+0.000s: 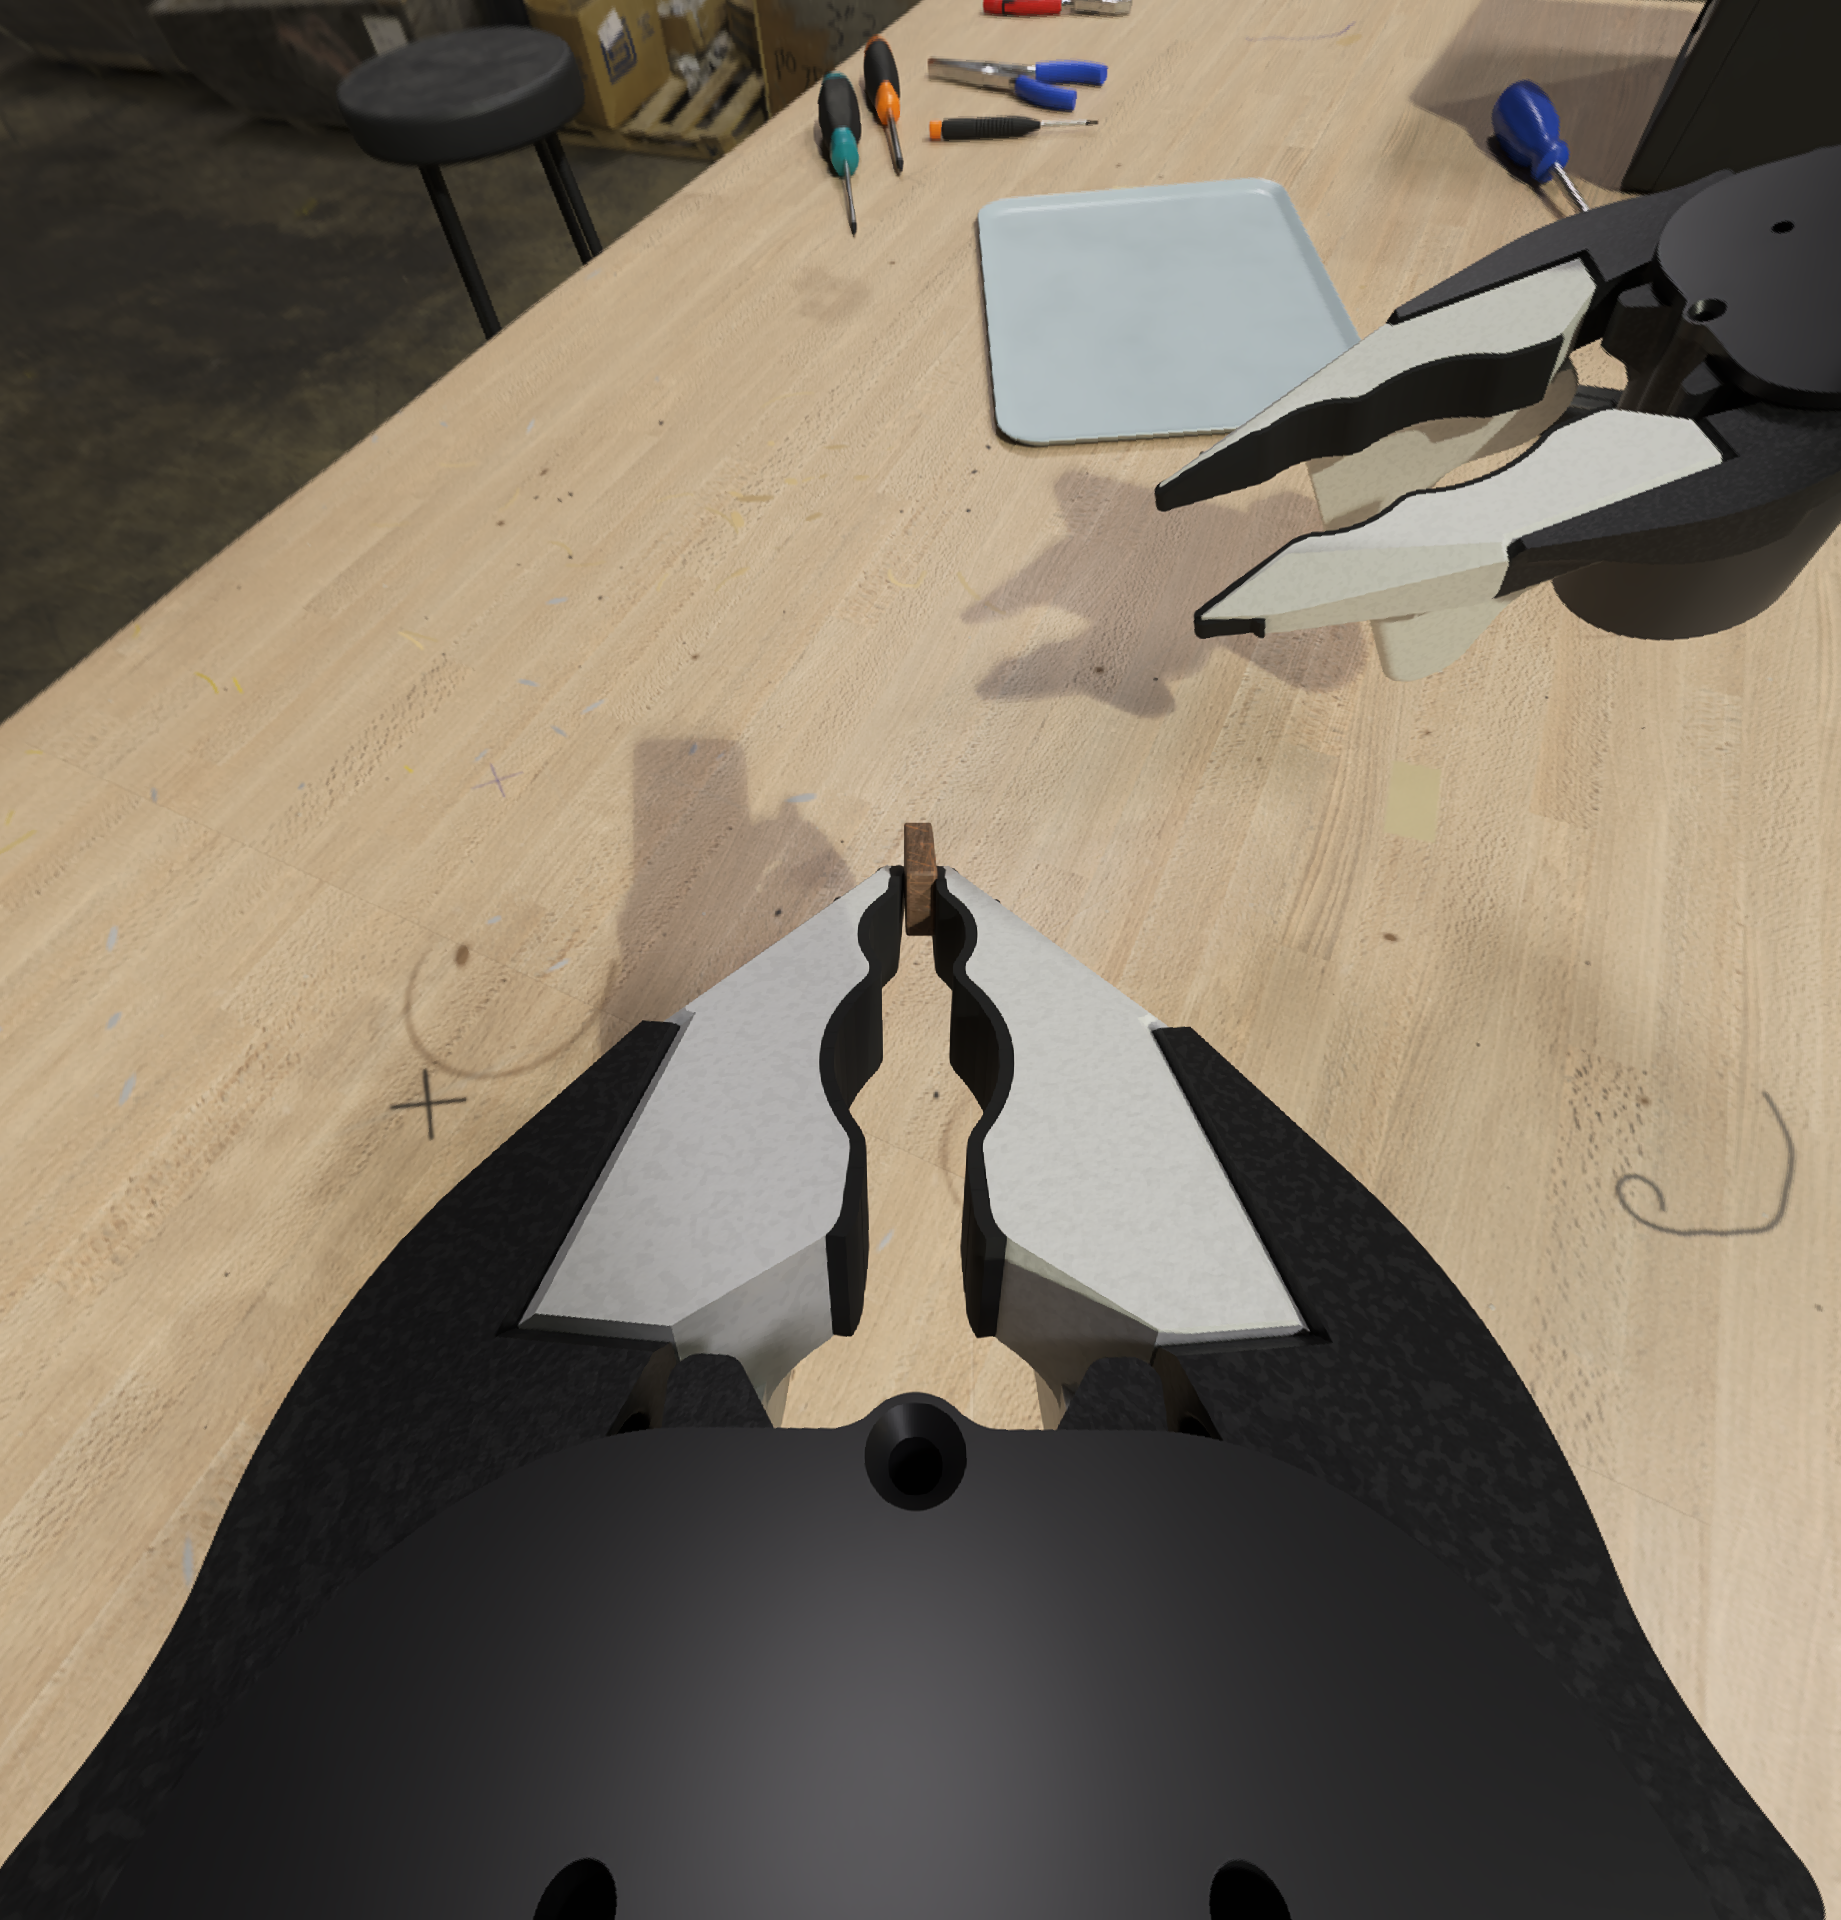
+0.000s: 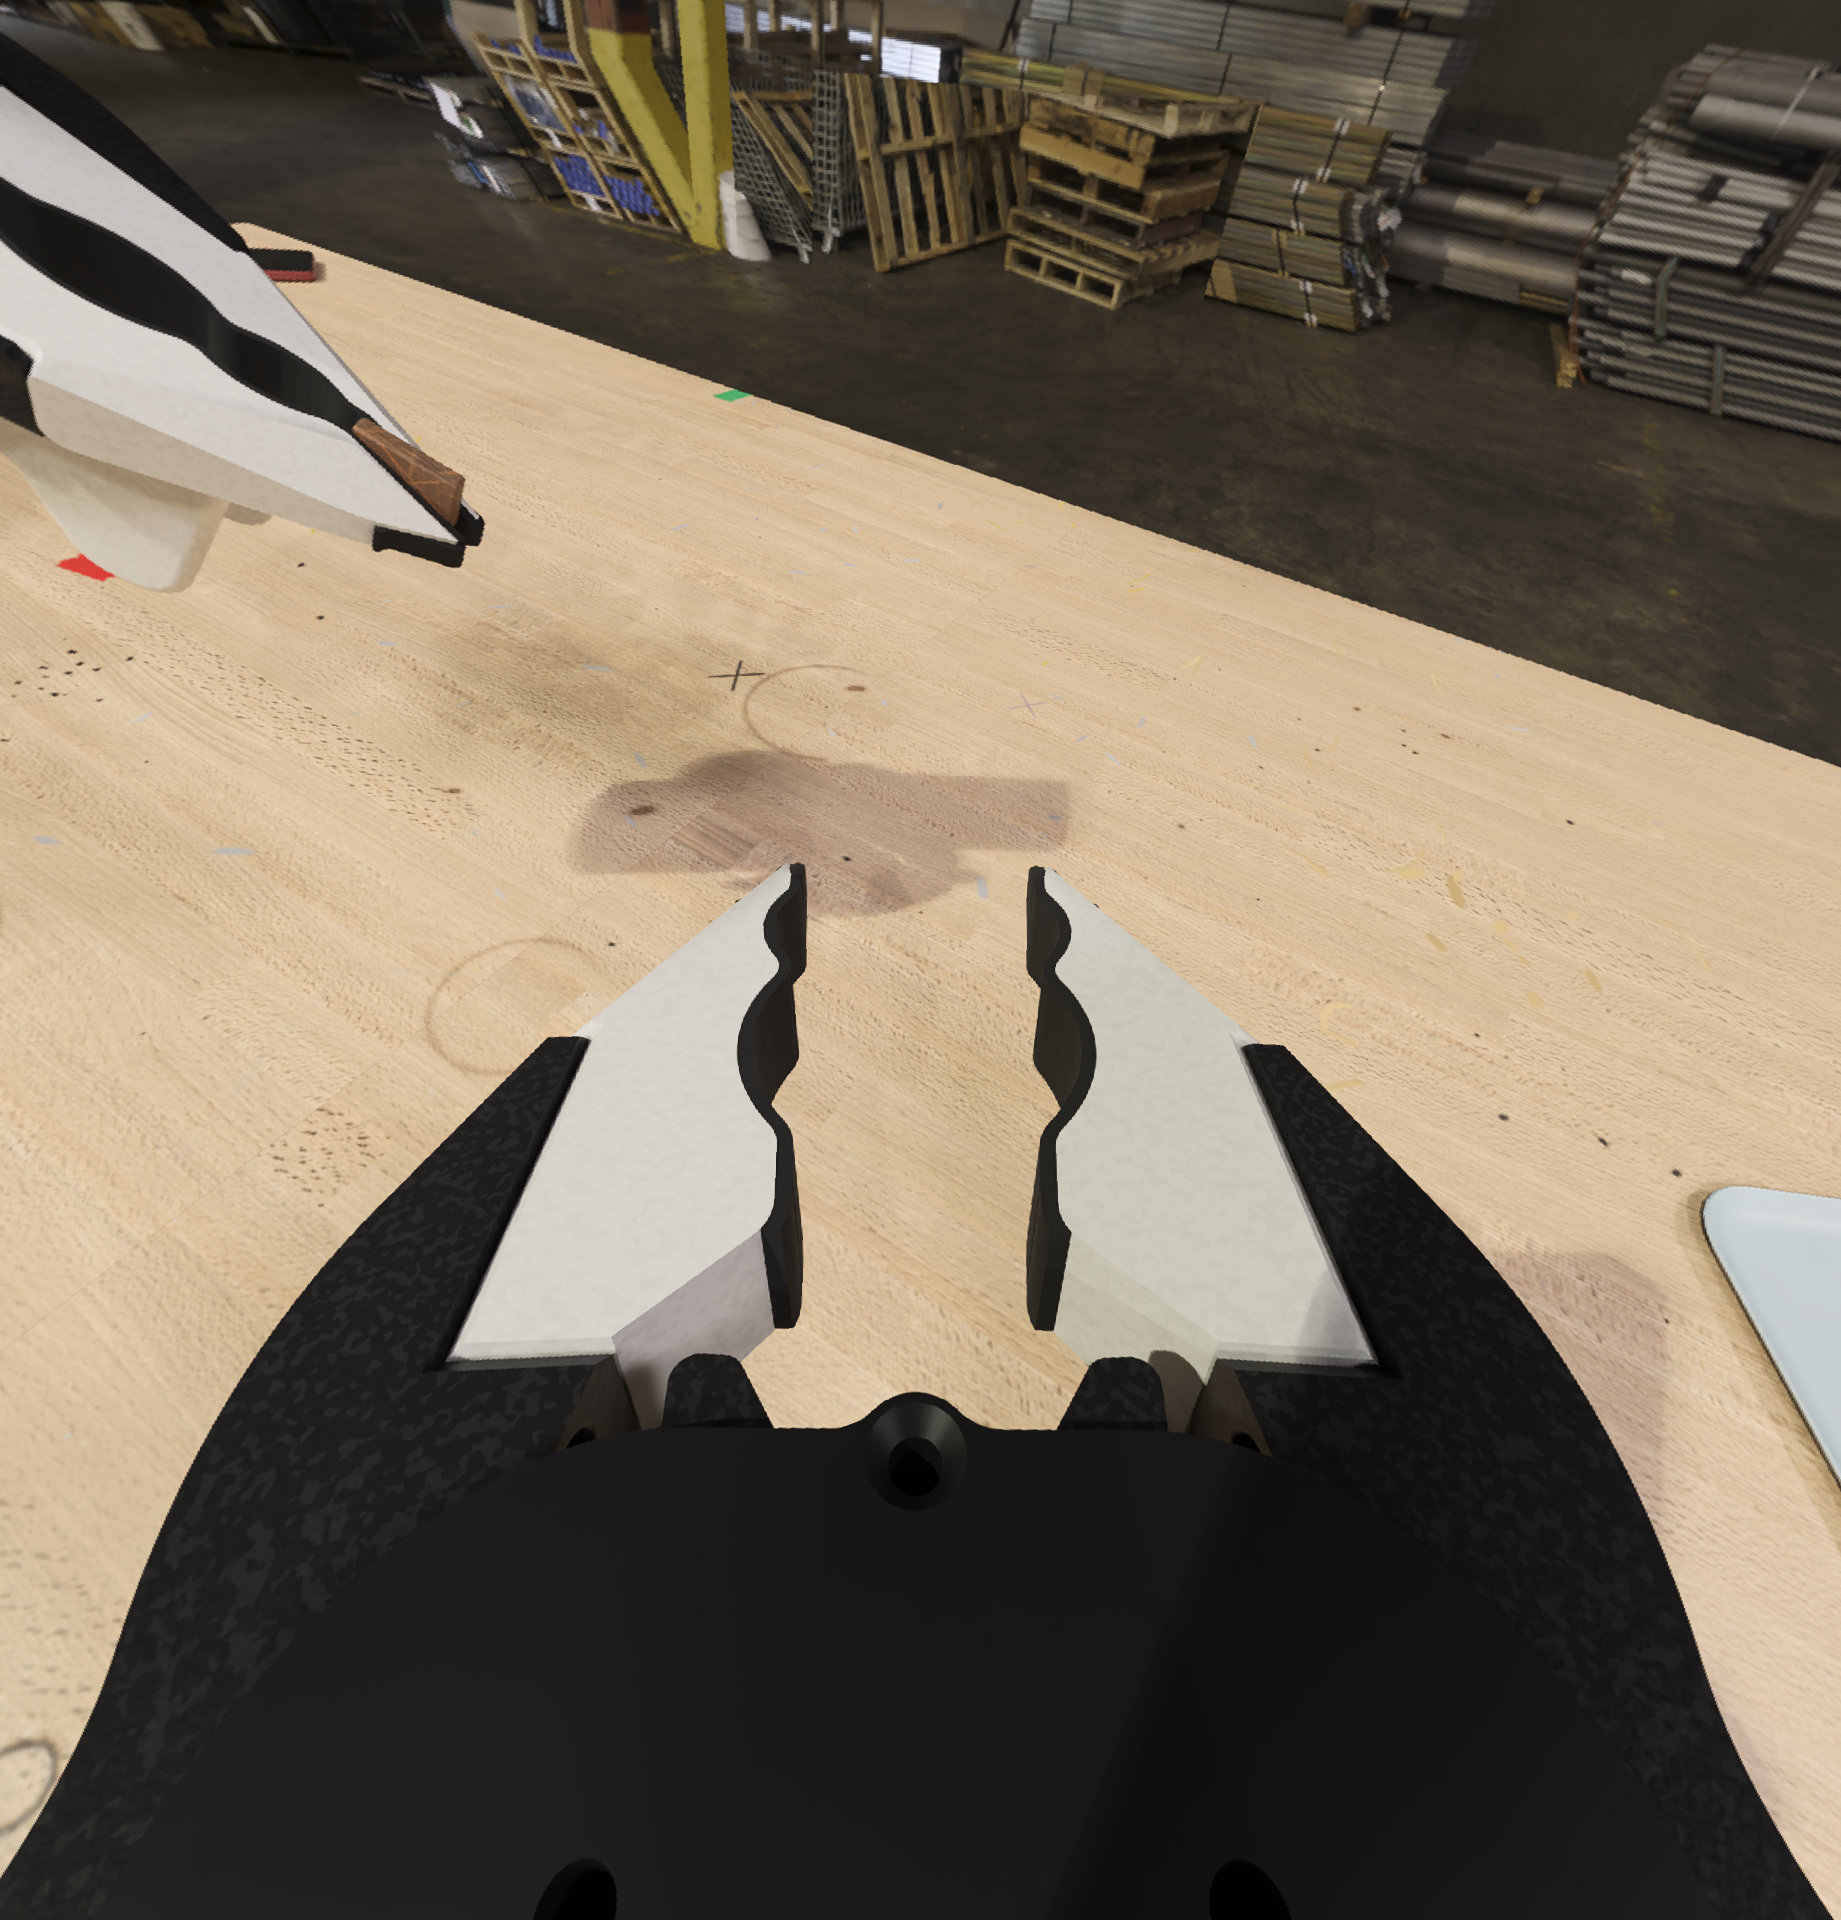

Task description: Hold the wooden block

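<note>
Pale wooden tabletop [image 1: 687, 540] filling both views. Light blue tray [image 1: 1155, 312] lying flat, upper right of the left wrist view. Right tool [image 2: 916, 883] released — fingers spread, nothing between them. Left tool [image 1: 918, 894] clenched on the wooden block [image 1: 918, 878] — thin, brown, upright at the fingertips, frame centre, raised clear of the tabletop.

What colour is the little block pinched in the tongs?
Reddish brown wooden block, with darker grain lines. The right wrist view shows it best.
</note>
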{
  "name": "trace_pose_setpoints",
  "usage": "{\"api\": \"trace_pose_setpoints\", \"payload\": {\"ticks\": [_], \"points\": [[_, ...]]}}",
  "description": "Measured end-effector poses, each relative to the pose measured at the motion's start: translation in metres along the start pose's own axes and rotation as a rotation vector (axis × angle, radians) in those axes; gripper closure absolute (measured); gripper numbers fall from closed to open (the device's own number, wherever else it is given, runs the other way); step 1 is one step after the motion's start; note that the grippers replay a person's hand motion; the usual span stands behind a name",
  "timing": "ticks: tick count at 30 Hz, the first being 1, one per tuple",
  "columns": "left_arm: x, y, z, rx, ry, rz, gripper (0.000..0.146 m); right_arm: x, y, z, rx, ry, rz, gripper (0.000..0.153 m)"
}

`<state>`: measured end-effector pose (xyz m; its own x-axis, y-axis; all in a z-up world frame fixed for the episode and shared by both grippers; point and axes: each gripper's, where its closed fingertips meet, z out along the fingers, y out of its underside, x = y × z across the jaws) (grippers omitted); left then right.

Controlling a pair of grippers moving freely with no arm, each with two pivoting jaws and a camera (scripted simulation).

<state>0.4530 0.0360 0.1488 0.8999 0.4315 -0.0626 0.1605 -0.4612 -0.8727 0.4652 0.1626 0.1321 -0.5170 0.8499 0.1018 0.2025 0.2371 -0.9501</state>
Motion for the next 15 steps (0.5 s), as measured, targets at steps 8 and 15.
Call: {"api": "trace_pose_setpoints", "payload": {"ticks": [8,15], "points": [[0.0008,0.0039,0.0002,-0.027,0.012,-0.017,0.142,0.0003,-0.001,-0.0028,0.005,-0.007,-0.006,0.11],[0.0014,0.0082,0.0028,-0.042,0.02,-0.009,0.142,-0.0064,-0.0016,-0.0015,0.005,-0.037,-0.049,0.11]]}}
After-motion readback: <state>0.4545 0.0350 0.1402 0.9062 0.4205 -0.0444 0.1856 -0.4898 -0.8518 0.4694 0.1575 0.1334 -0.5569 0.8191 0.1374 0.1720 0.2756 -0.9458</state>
